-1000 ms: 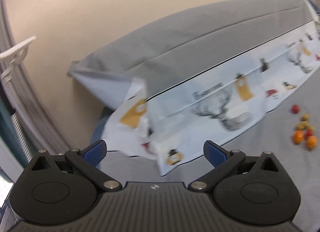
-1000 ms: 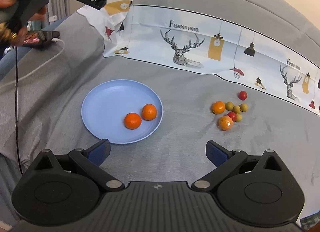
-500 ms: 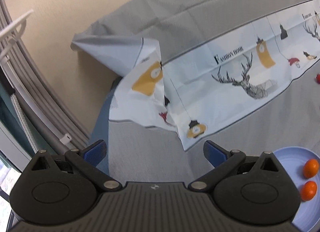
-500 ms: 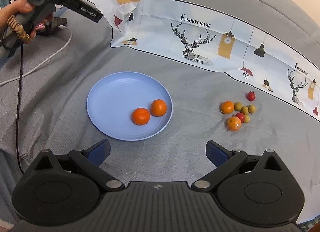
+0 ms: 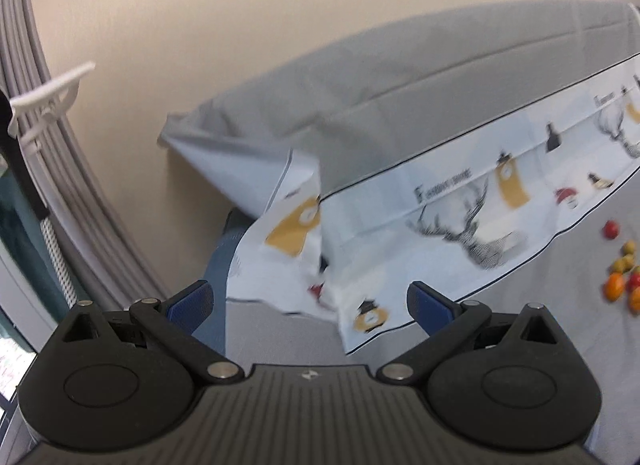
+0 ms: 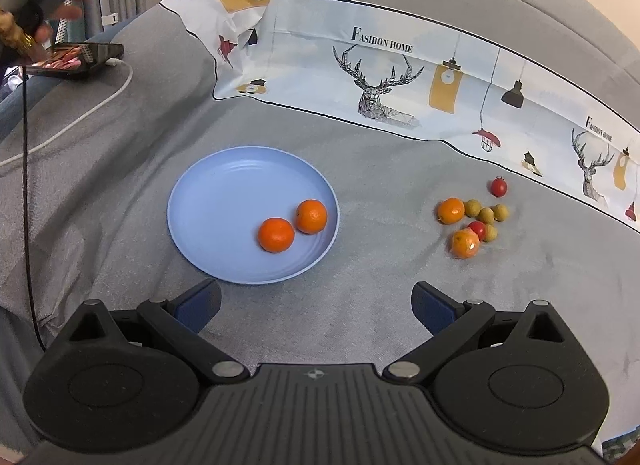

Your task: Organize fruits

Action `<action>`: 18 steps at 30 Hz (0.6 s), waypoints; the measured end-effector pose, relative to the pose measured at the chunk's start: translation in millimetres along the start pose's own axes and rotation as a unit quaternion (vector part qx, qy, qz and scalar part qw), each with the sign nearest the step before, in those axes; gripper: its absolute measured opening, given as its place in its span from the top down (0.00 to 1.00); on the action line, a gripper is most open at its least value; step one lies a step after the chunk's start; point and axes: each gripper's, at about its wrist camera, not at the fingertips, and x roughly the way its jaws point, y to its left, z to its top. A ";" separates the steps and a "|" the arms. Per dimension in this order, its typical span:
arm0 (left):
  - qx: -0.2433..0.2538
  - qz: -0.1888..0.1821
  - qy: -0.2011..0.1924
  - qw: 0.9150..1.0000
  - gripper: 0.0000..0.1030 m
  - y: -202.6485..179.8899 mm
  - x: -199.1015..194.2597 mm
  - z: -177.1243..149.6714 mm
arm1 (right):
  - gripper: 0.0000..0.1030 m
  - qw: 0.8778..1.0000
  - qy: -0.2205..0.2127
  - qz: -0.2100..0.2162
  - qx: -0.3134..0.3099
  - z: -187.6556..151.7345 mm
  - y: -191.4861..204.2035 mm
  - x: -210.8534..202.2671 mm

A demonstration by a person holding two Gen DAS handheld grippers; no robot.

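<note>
Right gripper (image 6: 316,301): spread wide, empty, above the grey cloth (image 6: 360,305). Left gripper (image 5: 310,299): likewise spread, empty, aimed at the printed fabric (image 5: 460,217).

Blue plate (image 6: 208,201): 2 oranges (image 6: 276,235) inside. Loose fruit cluster (image 6: 474,221): right of plate, on cloth.

Risks:
- Touching fruits: likely to scatter when 1 is nudged.
- Round fruit: likely to roll across the shallow plate.

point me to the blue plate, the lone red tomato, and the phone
blue plate (image 6: 224,201): right wrist view, bare floor of plate.
lone red tomato (image 6: 499,186): right wrist view, centre.
phone (image 6: 76,57): right wrist view, screen.
</note>
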 end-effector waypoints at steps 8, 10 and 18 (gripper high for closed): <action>0.046 0.021 -0.025 0.998 0.00 -23.1 -16.8 3.3 | 0.02 1.000 -0.002 0.001 0.006 -1.0 -1.0 -2.5; 0.063 0.034 -0.016 0.997 0.00 -19.6 -2.4 -4.1 | 0.02 1.000 -0.002 0.002 0.006 -1.4 -1.2 -2.4; 0.126 0.031 0.078 0.988 0.00 -3.4 67.1 -41.2 | 0.02 1.000 0.012 0.001 0.012 -0.8 -0.1 5.0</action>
